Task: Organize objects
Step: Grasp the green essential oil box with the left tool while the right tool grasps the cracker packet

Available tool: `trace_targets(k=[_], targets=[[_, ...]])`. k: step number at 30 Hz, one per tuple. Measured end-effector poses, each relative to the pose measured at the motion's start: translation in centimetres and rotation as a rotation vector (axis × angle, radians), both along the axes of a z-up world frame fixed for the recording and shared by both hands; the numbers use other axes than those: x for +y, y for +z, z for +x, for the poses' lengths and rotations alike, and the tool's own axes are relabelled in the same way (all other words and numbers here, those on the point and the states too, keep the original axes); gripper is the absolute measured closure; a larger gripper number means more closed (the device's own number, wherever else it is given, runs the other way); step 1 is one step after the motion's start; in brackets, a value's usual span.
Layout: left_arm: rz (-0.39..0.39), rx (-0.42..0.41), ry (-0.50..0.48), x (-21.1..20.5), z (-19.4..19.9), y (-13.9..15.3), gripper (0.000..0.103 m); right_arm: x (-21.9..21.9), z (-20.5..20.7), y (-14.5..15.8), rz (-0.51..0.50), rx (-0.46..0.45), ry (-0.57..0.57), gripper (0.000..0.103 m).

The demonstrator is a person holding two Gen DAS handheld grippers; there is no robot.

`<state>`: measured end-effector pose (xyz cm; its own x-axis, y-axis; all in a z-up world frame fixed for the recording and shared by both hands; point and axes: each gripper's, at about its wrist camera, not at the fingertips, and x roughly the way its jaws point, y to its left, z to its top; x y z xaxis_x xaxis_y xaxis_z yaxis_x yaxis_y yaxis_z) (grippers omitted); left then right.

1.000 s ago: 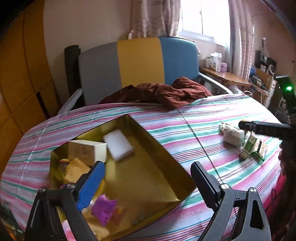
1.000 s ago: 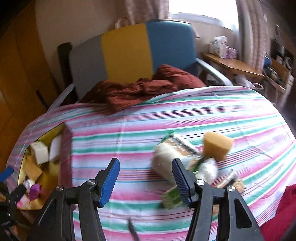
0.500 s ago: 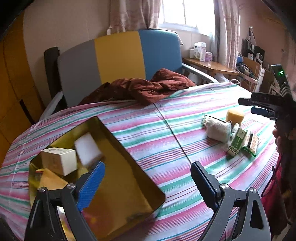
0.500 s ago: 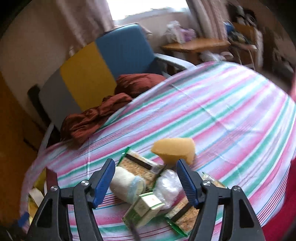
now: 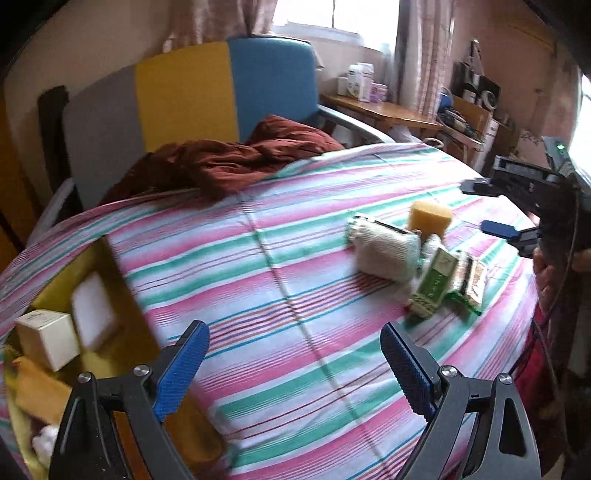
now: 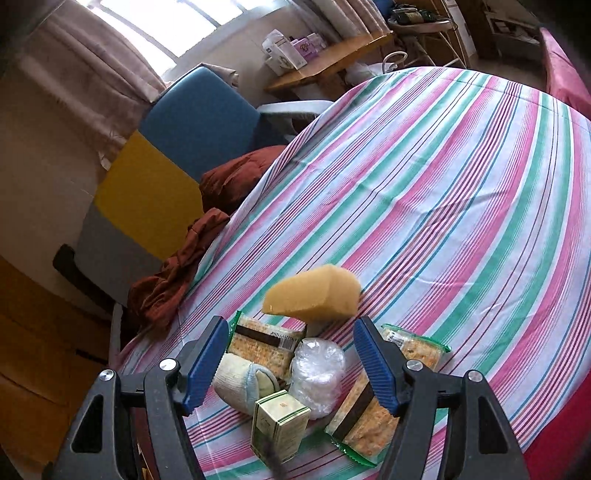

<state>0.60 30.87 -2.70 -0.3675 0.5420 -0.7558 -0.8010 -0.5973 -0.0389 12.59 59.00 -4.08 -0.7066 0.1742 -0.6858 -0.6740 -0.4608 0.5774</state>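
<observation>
Now that the right claw (image 6: 290, 363) has swung down over the pile, wide open around the plastic-wrapped lump (image 6: 316, 376) by the sponge (image 6: 314, 297), a pick looks next; left claw (image 5: 295, 363), open and empty, left the gold tray (image 5: 88, 266).

Likely a lived-in home — striped tablecloth (image 5: 295, 258), curtained window (image 5: 332, 14), cluttered wooden side table (image 6: 332, 62).

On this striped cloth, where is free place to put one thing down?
The wide strip of striped cloth between the yellow box and the pile is bare. So is the stretch beyond the sponge, toward the far edge. It is crowded around the green carton, where the right gripper hovers.
</observation>
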Motion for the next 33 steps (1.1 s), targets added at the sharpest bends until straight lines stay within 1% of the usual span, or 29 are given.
trace_targets(k=[3,7,10,12,15,16,18,21,22,23,24,25,27,30,33], targets=[[0.0,0.003,-0.072,1.7,1.0,-0.5,0.009,0.0,0.0,0.0,-0.002,0.007,0.001,0.032],[0.006,-0.01,-0.181,4.3,2.3,-1.3,0.011,0.2,0.6,0.0,-0.013,0.032,-0.016,0.032],[0.001,-0.034,-0.278,6.8,3.2,-2.0,0.023,0.5,0.9,-0.1,-0.029,0.045,-0.024,0.032],[0.007,-0.042,-0.314,8.2,3.7,-2.3,0.024,0.7,0.9,-0.2,-0.036,0.05,-0.026,0.032],[0.007,-0.061,-0.361,10.1,4.2,-2.8,0.028,0.7,0.7,-0.3,-0.045,0.05,-0.024,0.032],[0.001,-0.05,-0.372,10.9,4.5,-3.0,0.028,0.7,0.7,-0.4,-0.047,0.048,-0.023,0.032],[-0.013,-0.046,-0.386,12.1,4.8,-3.6,0.029,0.7,0.6,-0.5,-0.053,0.044,-0.017,0.032],[-0.034,-0.061,-0.388,13.3,4.6,-4.4,0.037,0.7,0.5,-0.6,-0.054,0.04,-0.014,0.032],[-0.044,-0.074,-0.387,13.9,4.6,-4.9,0.042,0.7,0.4,-0.6,-0.053,0.038,-0.012,0.032],[-0.055,-0.087,-0.382,14.2,4.5,-5.3,0.051,0.7,0.4,-0.7,-0.054,0.035,-0.011,0.032],[-0.06,-0.095,-0.379,14.5,4.4,-5.6,0.057,0.8,0.4,-0.8,-0.054,0.031,-0.012,0.032],[-0.062,-0.102,-0.374,14.4,4.4,-6.0,0.071,0.8,0.4,-0.8,-0.055,0.027,-0.015,0.032],[-0.059,-0.107,-0.351,13.9,4.3,-6.2,0.072,0.9,0.4,-1.0,-0.056,0.019,-0.023,0.032],[-0.035,-0.143,-0.323,12.0,4.0,-6.0,0.072,1.1,0.4,-1.2,-0.064,0.009,-0.03,0.032],[-0.024,-0.132,-0.296,9.3,4.2,-5.4,0.072,1.1,0.3,-1.6,-0.073,-0.015,-0.034,0.032]])
